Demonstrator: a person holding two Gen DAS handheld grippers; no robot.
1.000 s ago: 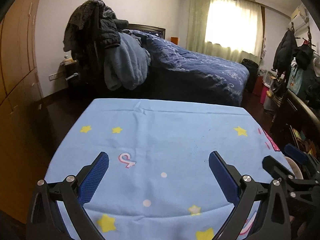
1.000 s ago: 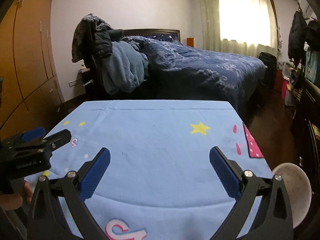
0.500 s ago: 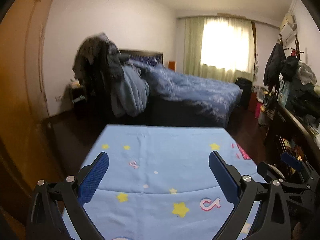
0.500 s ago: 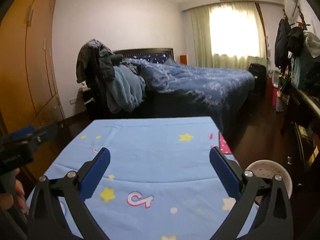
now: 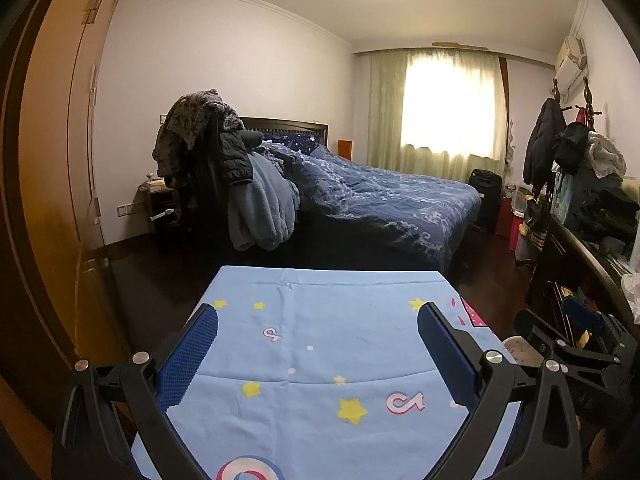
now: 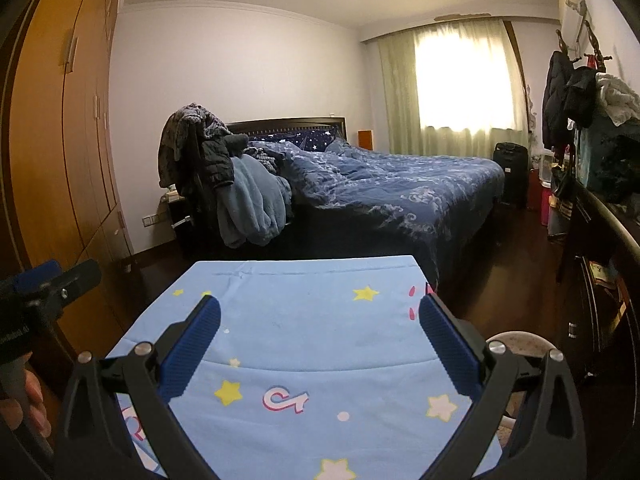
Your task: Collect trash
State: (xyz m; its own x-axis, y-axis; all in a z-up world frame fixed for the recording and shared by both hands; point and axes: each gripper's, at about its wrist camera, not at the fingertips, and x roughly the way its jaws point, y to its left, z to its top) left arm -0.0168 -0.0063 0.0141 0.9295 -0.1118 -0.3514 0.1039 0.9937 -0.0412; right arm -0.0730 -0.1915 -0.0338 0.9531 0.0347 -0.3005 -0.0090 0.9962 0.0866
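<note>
Trash bin (image 6: 524,344) beside star-print cloth (image 6: 304,320) with TikTok-style logos, left gripper (image 5: 318,336) and right gripper (image 6: 320,328) spread wide, empty.

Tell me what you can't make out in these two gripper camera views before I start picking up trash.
- Trash: none identifiable on the blue star cloth in either view.
- White crumpled thing: left wrist view, cut off by the fisheye edge; possibly paper.
- Pale round basin: right wrist view, partly hidden by the right gripper; contents unreadable.
- Dark shelf: too dim and small.
</note>
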